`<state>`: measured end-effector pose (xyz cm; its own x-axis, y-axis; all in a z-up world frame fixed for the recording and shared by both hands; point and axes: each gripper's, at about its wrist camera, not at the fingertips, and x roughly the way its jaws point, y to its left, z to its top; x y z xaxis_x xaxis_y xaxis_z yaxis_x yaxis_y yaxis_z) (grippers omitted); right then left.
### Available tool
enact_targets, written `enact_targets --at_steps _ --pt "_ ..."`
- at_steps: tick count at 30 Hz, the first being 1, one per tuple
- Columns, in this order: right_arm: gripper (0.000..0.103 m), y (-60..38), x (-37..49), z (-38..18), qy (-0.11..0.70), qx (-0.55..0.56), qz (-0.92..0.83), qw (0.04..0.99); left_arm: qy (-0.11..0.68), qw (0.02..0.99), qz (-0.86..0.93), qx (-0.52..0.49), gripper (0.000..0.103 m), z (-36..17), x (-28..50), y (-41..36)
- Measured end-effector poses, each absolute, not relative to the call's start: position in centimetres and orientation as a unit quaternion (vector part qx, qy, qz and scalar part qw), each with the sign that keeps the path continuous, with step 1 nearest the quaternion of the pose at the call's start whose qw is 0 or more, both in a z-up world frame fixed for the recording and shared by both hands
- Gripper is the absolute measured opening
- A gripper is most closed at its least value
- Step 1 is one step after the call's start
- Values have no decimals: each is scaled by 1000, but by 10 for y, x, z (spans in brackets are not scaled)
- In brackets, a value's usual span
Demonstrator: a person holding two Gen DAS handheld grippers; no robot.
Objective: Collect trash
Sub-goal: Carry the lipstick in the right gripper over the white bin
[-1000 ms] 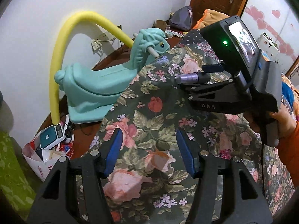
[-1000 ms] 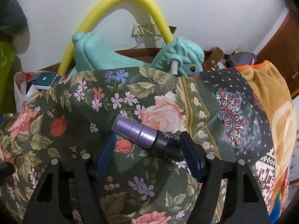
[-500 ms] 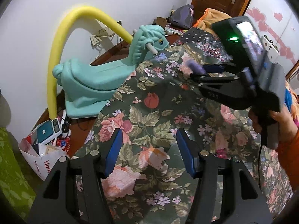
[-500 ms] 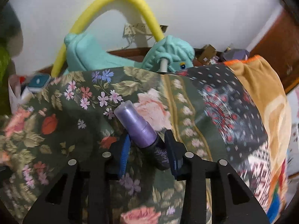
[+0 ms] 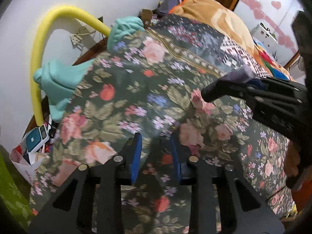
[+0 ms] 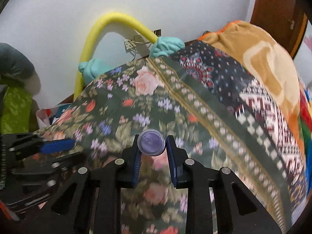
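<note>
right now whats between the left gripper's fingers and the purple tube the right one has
Only floral blanket. In the left wrist view the left gripper holds nothing, and the purple tube sits clamped in the right gripper above the cloth.

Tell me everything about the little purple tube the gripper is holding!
The small purple and black cylindrical tube looks like smooth plastic. Its round lilac end faces the right camera, pinched between the right gripper blue pads. From the left camera it sticks out sideways, dark end leading, lifted above the flowered bedspread, touching only the pads.
</note>
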<state>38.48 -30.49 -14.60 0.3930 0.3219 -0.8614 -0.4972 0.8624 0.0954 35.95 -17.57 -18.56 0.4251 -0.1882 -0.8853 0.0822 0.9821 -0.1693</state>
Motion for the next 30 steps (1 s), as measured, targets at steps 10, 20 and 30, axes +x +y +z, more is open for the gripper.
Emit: enact_targets --at_steps 10,20,30 --pt "23 -321 350 -145 505 -54 243 826 540 839 -67 -24 0 -194 354 -196" --pt "23 -325 316 -100 481 -30 241 842 485 872 -63 -22 0 -121 309 -189" --pt "23 -302 270 -50 448 -30 258 855 435 898 -48 -39 0 -57 259 -156"
